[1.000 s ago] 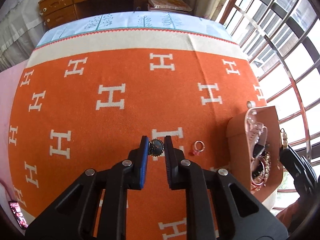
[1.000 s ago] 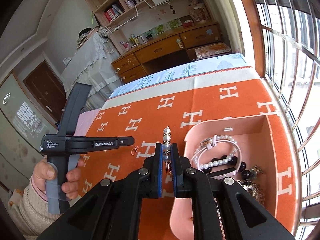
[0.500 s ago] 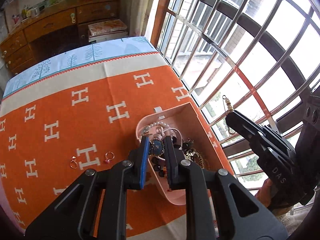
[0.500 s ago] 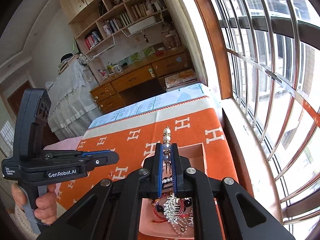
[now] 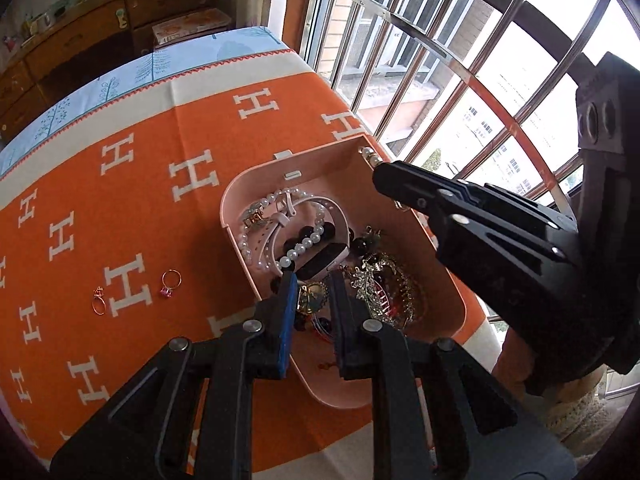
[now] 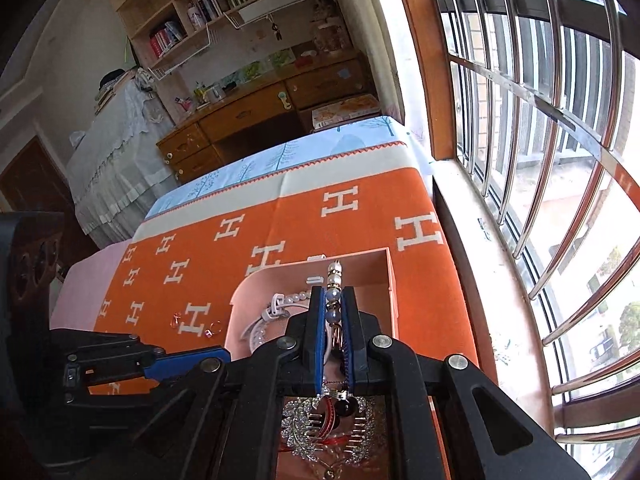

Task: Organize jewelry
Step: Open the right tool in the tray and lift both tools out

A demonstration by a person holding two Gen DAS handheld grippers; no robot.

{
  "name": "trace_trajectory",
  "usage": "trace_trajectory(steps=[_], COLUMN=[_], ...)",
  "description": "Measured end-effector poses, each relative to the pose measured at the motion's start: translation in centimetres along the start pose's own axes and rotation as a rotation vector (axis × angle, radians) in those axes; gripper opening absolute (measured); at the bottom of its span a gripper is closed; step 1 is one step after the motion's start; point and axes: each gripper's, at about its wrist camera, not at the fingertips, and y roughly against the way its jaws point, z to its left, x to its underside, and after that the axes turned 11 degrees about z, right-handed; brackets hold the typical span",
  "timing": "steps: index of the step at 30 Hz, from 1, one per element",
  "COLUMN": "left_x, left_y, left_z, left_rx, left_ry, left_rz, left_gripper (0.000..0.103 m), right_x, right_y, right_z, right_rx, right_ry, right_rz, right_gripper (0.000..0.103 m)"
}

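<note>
A pink jewelry box (image 5: 256,176) stands on the orange cloth by the window, holding a pearl bracelet (image 5: 308,242), a white watch and other pieces. My left gripper (image 5: 313,294) is over the box with its jaws parted, and a round gold-rimmed brooch (image 5: 310,298) lies between them, seemingly loose. My right gripper (image 6: 334,300) is shut on a beaded earring (image 6: 333,284) above the box (image 6: 360,258); it also shows in the left wrist view (image 5: 472,216). Two rings (image 5: 170,282) (image 5: 98,302) lie on the cloth left of the box.
The orange H-pattern cloth (image 5: 132,200) covers the table. A barred window (image 6: 540,160) runs along the right edge. A wooden dresser (image 6: 260,112) and shelves stand beyond the far end of the table.
My left gripper has carried the brooch from the cloth to over the box, and its jaws have parted. My right gripper has moved over the box with the earring held.
</note>
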Motion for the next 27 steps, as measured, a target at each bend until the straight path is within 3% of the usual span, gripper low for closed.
trace_trajectory(steps=[3, 5, 7, 17, 27], left_x=[0.2, 0.4, 0.6, 2.8, 6.2], left_y=[0.2, 0.4, 0.8, 4.0, 9.4], left_z=[-0.3, -0.3, -0.1, 2.8, 10.3], left_rx=[0.003, 0.006, 0.012, -0.02, -0.265], left_ry=[-0.01, -0.012, -0.002, 0.064, 0.187], left_rz=[-0.003, -0.013, -0.029, -0.096, -0.232], left_gripper=[0.022, 0.049, 0.059, 0.059, 0.059], right_x=[-0.3, -0.4, -0.4, 0.2, 0.0], right_y=[-1.2, -1.8, -1.9, 0.4, 1.3], right_z=[-0.1, 0.0, -0.1, 1.9, 9.5], right_rx=[0.002, 0.005, -0.005, -0.031, -0.12], right_ry=[-0.01, -0.017, -0.022, -0.008, 0.113], right_rz=[0.018, 0.025, 0.026, -0.005, 0.023], right_gripper=[0.008, 0.008, 0.008, 0.008, 0.013])
